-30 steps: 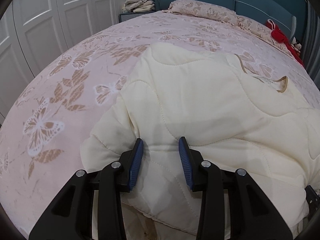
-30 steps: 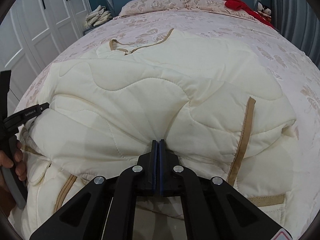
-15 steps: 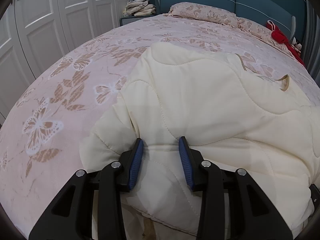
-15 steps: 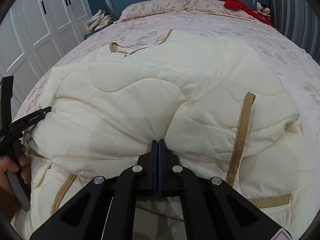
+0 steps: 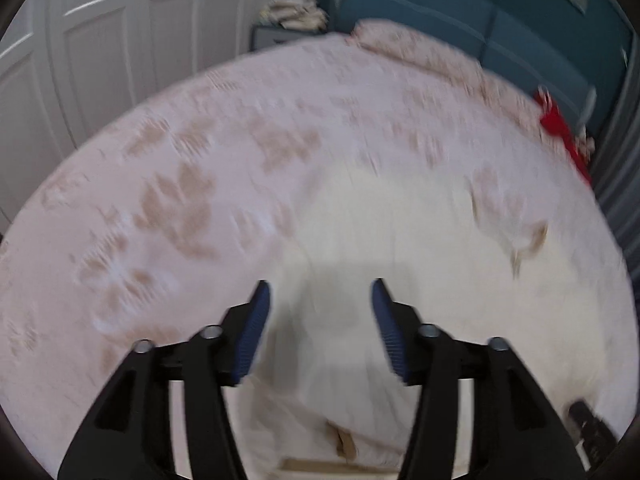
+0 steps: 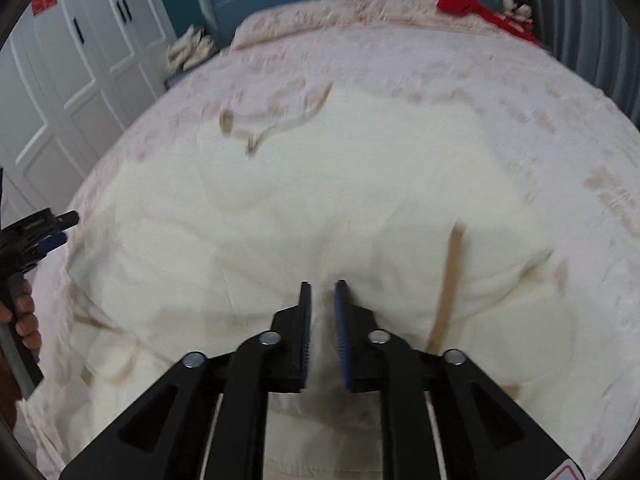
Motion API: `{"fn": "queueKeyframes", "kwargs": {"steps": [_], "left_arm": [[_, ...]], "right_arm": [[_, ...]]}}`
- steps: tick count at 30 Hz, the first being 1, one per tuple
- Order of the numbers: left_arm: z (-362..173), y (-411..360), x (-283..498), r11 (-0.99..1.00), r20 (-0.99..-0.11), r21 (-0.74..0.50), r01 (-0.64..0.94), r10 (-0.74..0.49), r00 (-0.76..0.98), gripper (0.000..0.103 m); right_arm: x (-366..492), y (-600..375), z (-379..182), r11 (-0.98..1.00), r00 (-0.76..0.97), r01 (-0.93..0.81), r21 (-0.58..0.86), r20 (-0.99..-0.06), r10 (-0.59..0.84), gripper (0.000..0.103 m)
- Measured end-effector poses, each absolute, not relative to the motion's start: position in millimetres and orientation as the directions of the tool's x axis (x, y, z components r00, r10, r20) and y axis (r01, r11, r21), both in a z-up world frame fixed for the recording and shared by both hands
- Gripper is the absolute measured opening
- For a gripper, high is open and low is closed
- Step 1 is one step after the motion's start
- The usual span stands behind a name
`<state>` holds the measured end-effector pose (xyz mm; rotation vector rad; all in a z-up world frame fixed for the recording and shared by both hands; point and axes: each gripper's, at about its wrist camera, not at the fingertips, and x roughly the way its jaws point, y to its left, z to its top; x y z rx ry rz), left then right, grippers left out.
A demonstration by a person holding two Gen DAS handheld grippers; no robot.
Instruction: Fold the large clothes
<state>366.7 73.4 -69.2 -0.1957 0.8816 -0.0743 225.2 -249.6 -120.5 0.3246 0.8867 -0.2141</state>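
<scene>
Bright even light, heavy motion blur, fisheye bending at dark edges.

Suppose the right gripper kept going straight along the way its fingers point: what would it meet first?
Most likely the cream quilted coat, which lies spread on the bed directly ahead of the right gripper. Its jaws stand slightly apart with cream fabric showing in the gap. The frame is blurred, so whether they already touch the coat is unclear.

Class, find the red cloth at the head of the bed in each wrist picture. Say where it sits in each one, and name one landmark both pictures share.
Left wrist view: the red cloth is at the right edge, above the middle, blurred.
Right wrist view: the red cloth is at the top, right of centre.
Shared landmark: the cream quilted jacket spread on the bed.
</scene>
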Motion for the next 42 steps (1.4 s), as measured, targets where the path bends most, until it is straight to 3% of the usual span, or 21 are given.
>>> {"fn": "queueKeyframes", "kwargs": {"steps": [6, 11, 13, 22, 24, 25, 26, 30, 36, 39, 42], "left_arm": [[-53, 79, 434, 0.923, -0.77, -0.38, -0.066, -0.276, 0.575, 0.058], [-78, 59, 479, 0.922, -0.805, -0.374, -0.096, -0.271, 0.528, 0.058], [-99, 52, 499, 0.919, -0.827, -0.377, -0.118, -0.277, 0.49, 0.058], [-155, 31, 525, 0.967, -0.845, -0.238, -0.087, -0.162, 0.509, 0.056], [-158, 25, 523, 0.979, -0.831, -0.193, -0.065, -0.128, 0.542, 0.058], [-160, 23, 521, 0.982, -0.822, -0.179, -0.058, -0.117, 0.557, 0.058], [-162, 24, 518, 0.982, -0.809, -0.179, -0.055, -0.115, 0.576, 0.058], [-165, 31, 514, 0.974, -0.781, -0.217, -0.058, -0.138, 0.61, 0.058], [-166, 19, 513, 0.987, -0.776, -0.15, -0.053, -0.084, 0.625, 0.06], [-168, 18, 514, 0.989, -0.777, -0.136, -0.053, -0.073, 0.625, 0.062], [-168, 16, 514, 0.992, -0.778, -0.117, -0.054, -0.058, 0.625, 0.063]], "right_arm": [[286, -243, -89, 0.934, 0.663, 0.254, 0.252, -0.749, 0.022, 0.026], [369, -214, -86, 0.936, 0.663, 0.137, 0.323, -0.732, 0.155, 0.052], [409, -209, -94, 0.915, 0.655, 0.135, 0.379, -0.727, 0.205, 0.056], [528, -199, -163, 0.875, 0.582, 0.25, 0.414, -0.787, 0.206, 0.056], [542, -189, -177, 0.885, 0.552, 0.223, 0.408, -0.802, 0.23, 0.043], [545, -184, -179, 0.902, 0.544, 0.198, 0.383, -0.809, 0.224, 0.014], [546, -180, -179, 0.915, 0.544, 0.174, 0.363, -0.811, 0.218, 0.007], [538, -186, -172, 0.921, 0.61, 0.202, 0.334, -0.778, 0.149, 0.004], [542, -178, -192, 0.946, 0.6, 0.227, 0.233, -0.799, 0.053, 0.003], [540, -186, -191, 0.937, 0.605, 0.237, 0.258, -0.793, 0.066, 0.002], [511, -202, -166, 0.9, 0.684, 0.315, 0.302, -0.73, 0.006, 0.01]]}}
